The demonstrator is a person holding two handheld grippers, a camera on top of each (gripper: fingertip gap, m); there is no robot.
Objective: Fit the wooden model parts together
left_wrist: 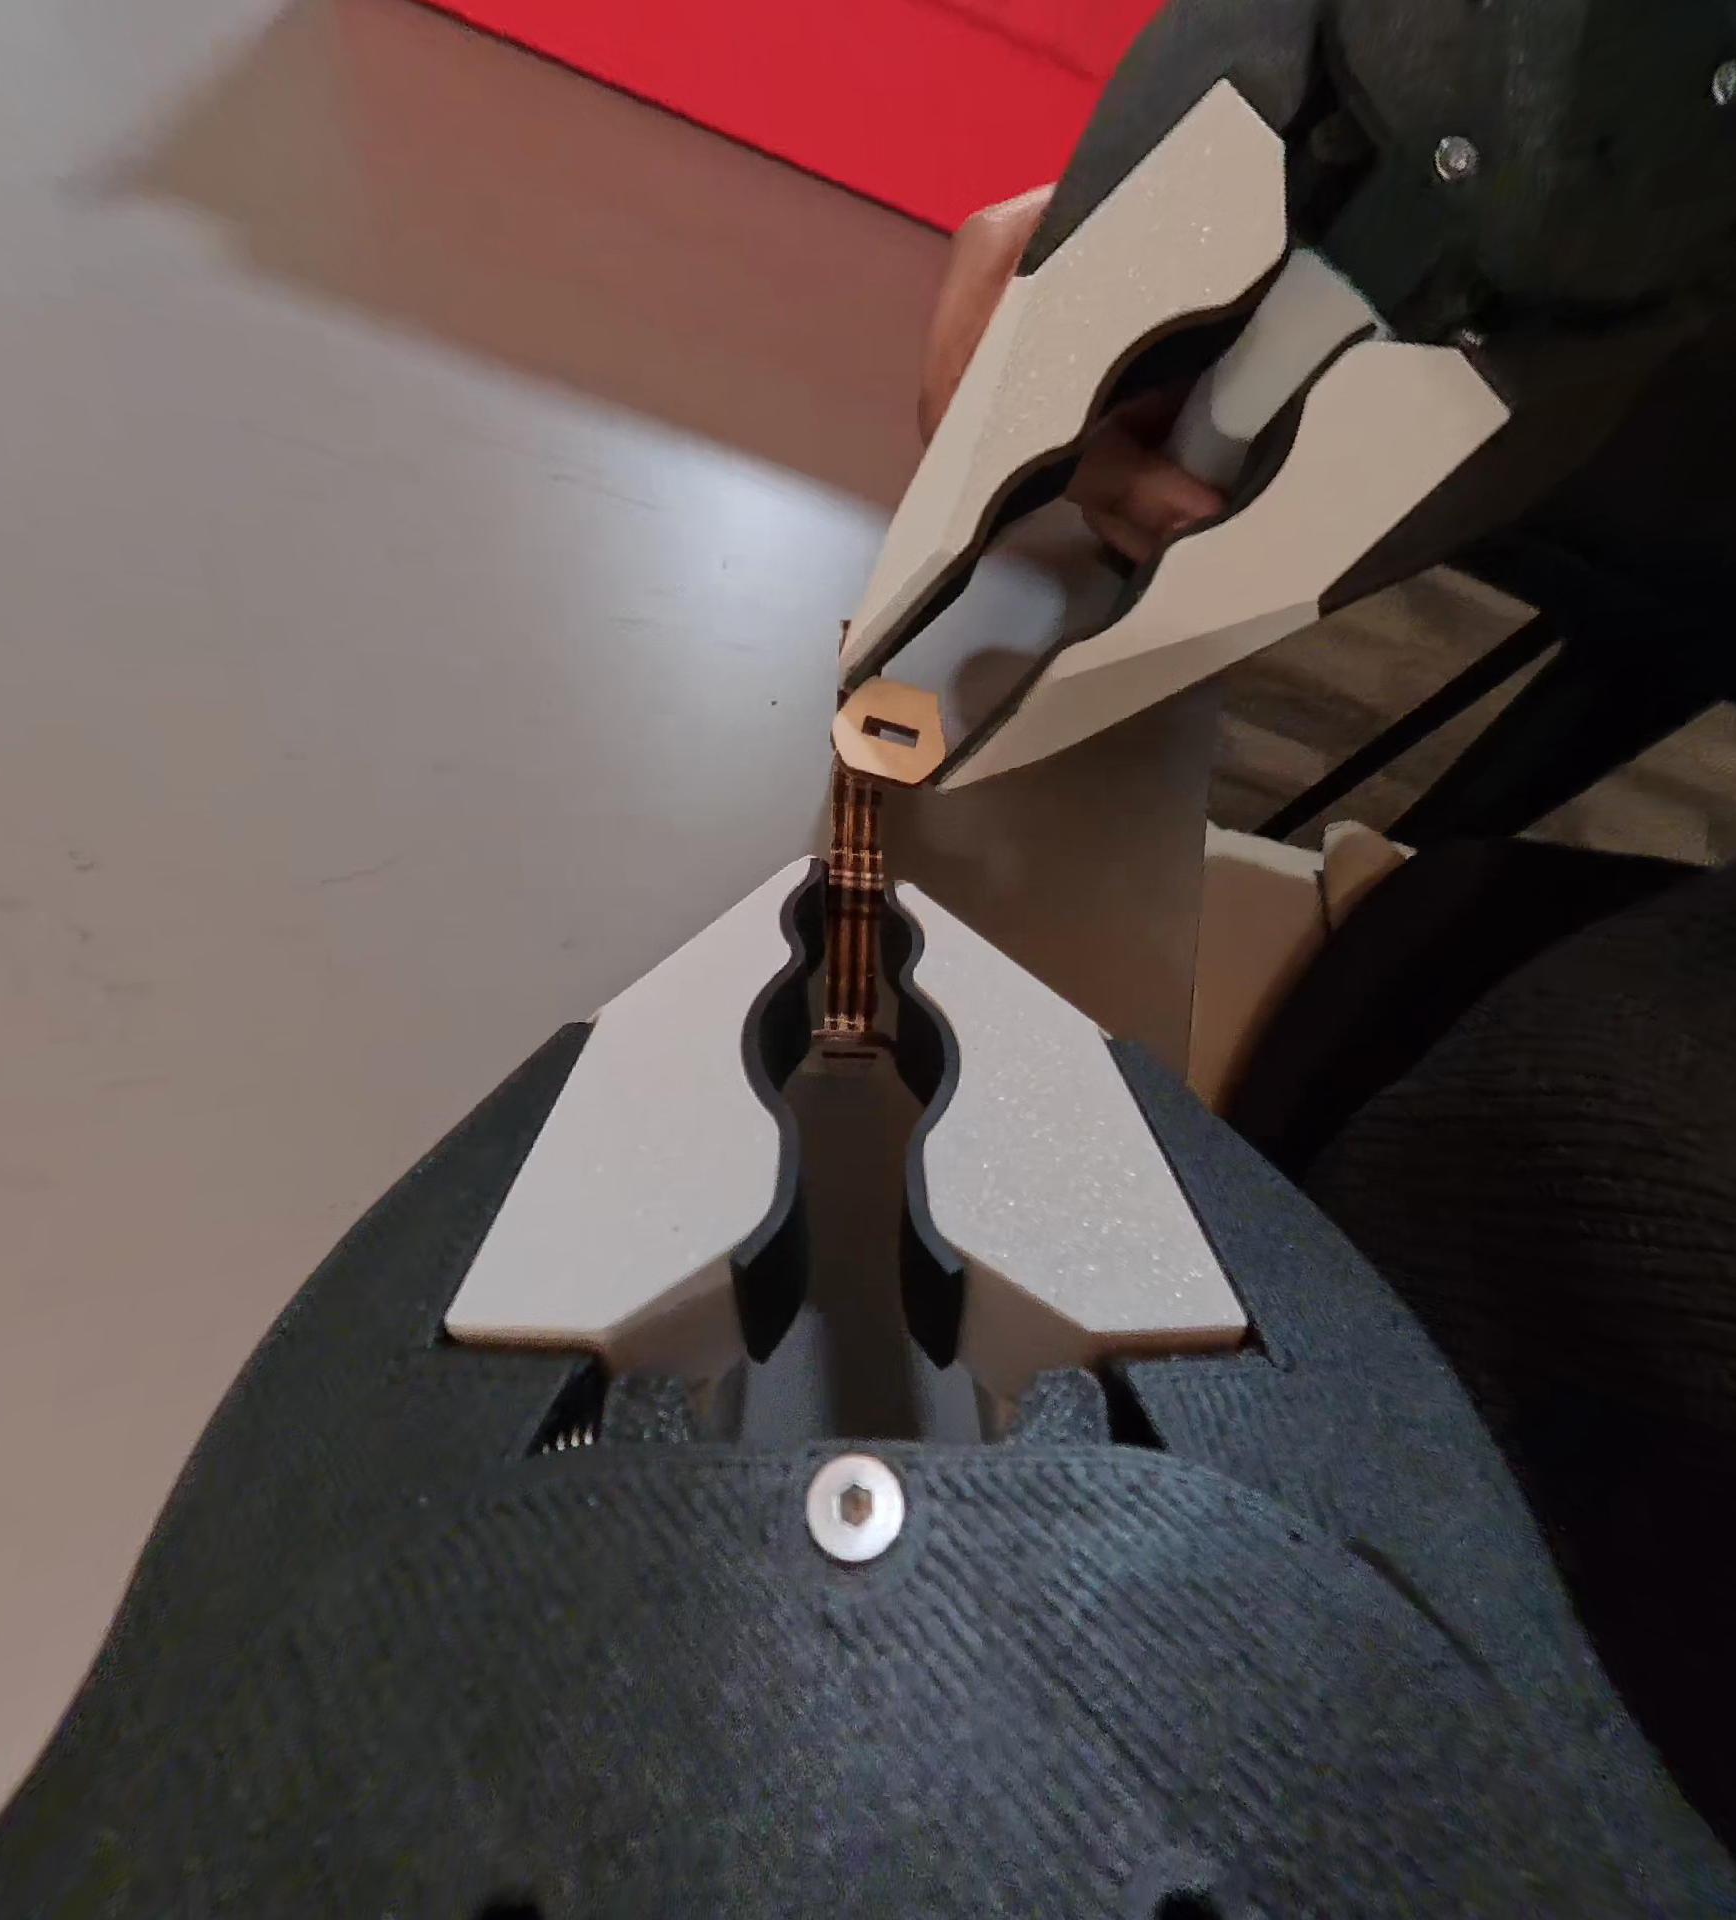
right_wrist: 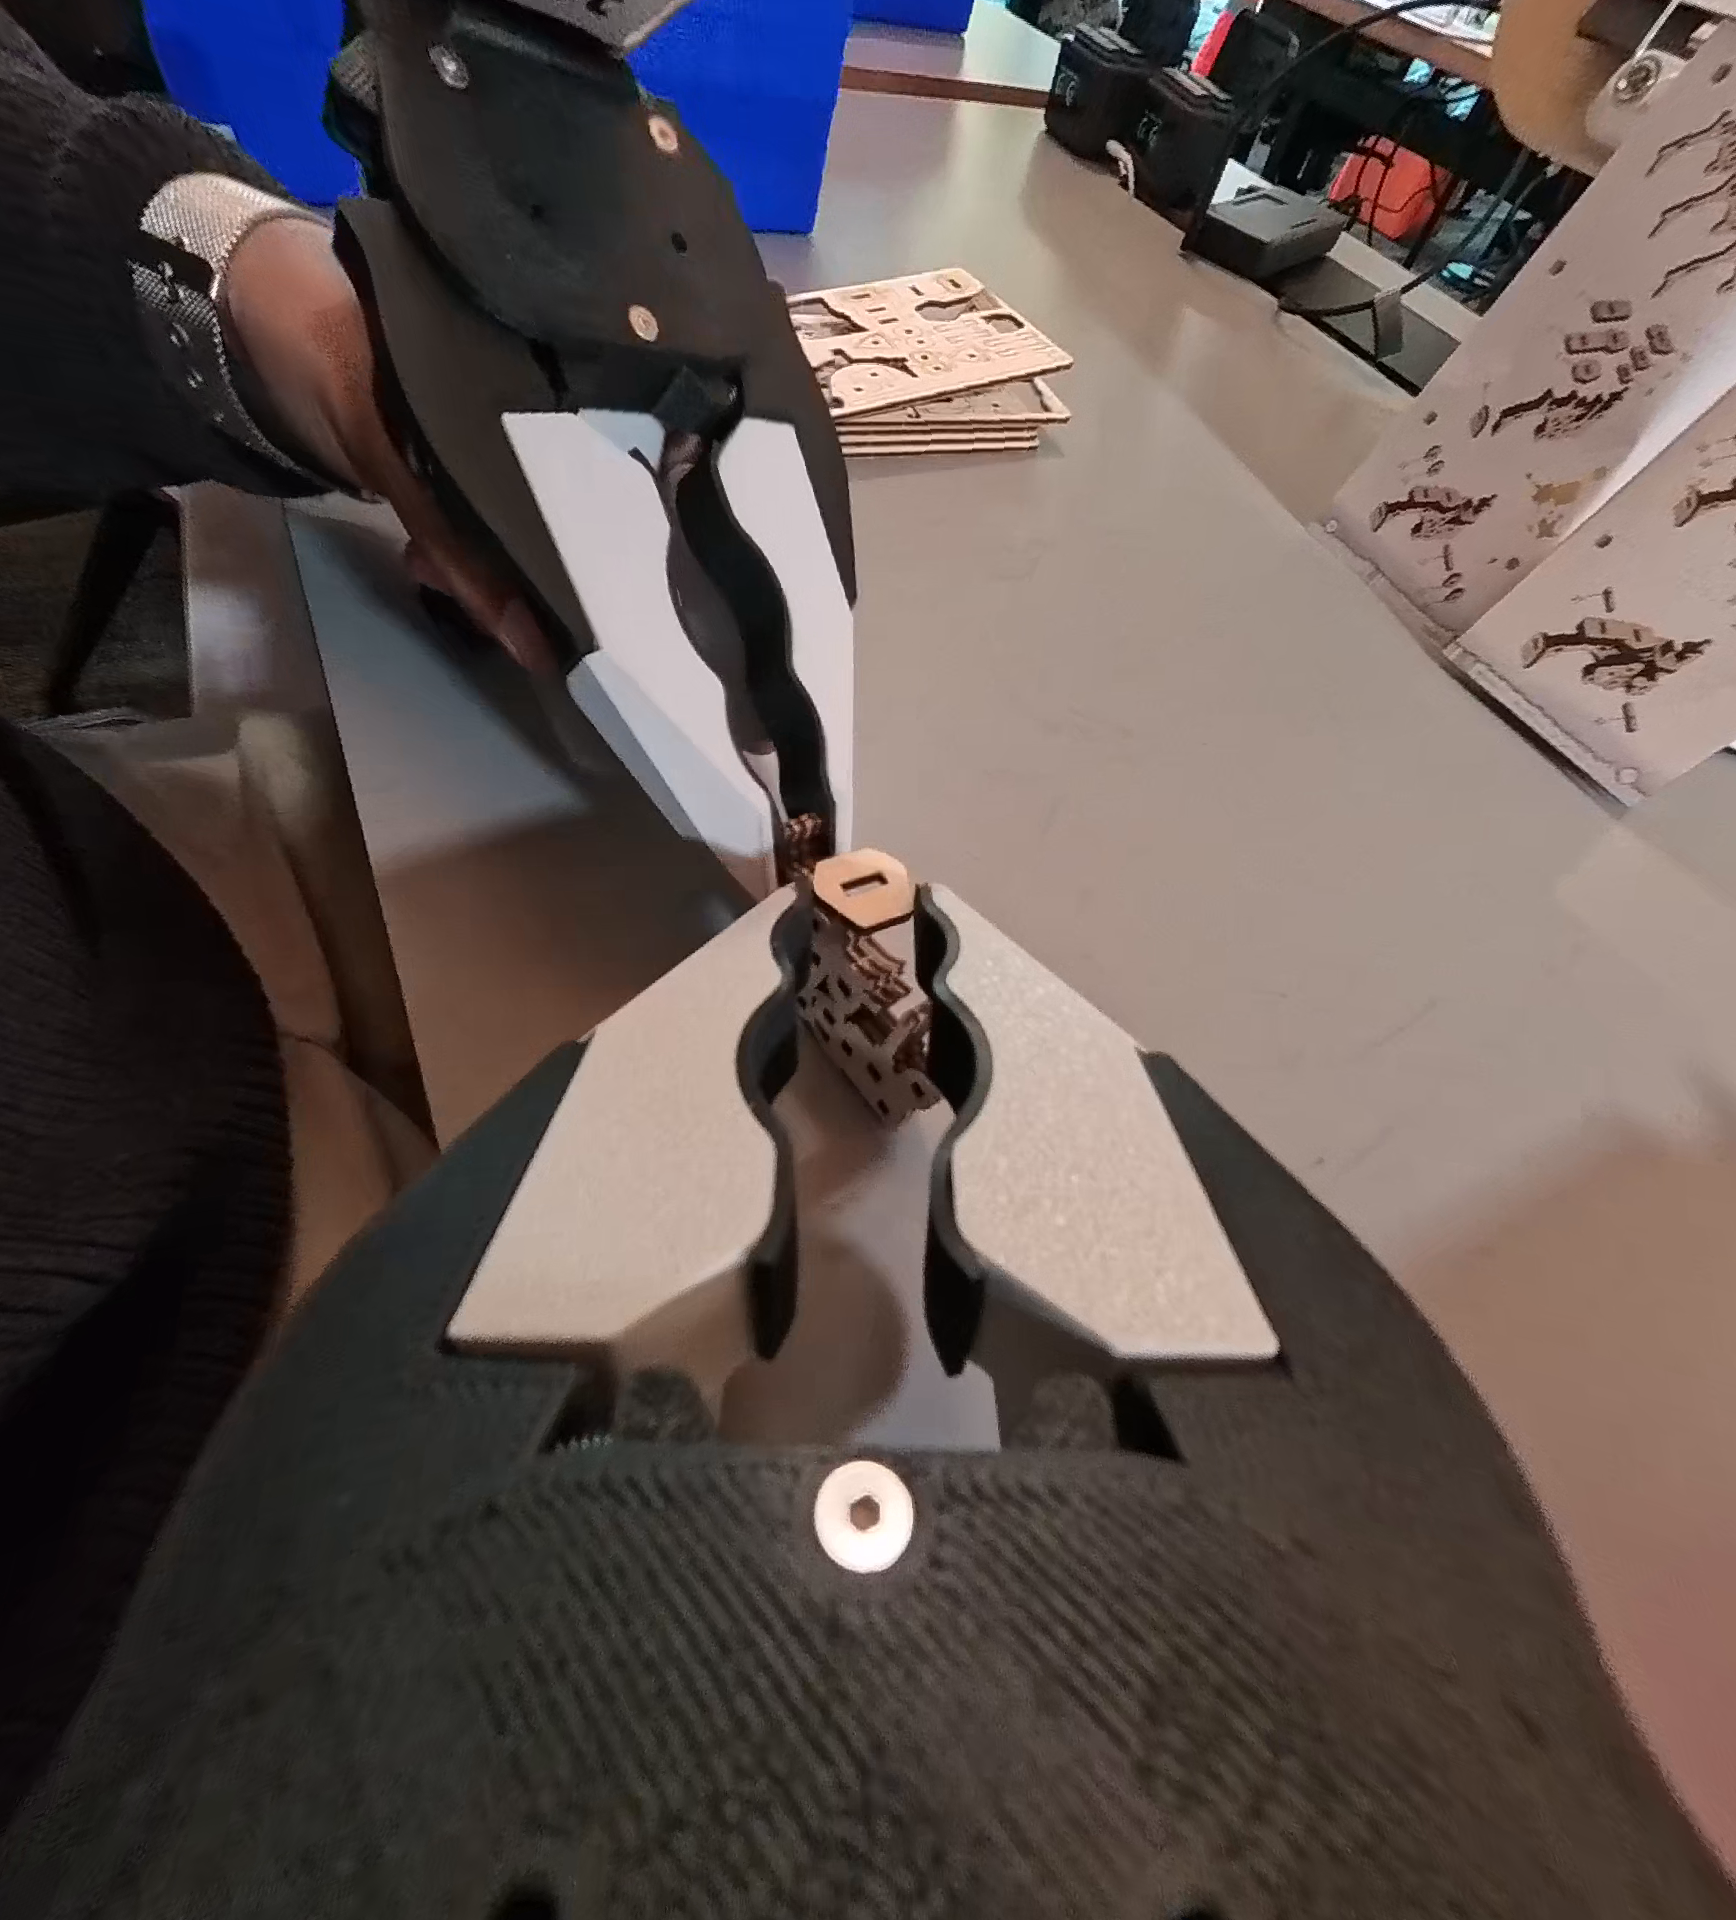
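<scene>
Above the grey counter [right_wrist: 1207, 790], the left tongs [left_wrist: 856, 883] clench a thin, brown layered wooden strip [left_wrist: 856, 831] whose long axis points forward to the slotted pale wooden cap [left_wrist: 890, 738] of the stacked wooden assembly [right_wrist: 859, 997] gripped by the right tongs [right_wrist: 859, 914].
</scene>
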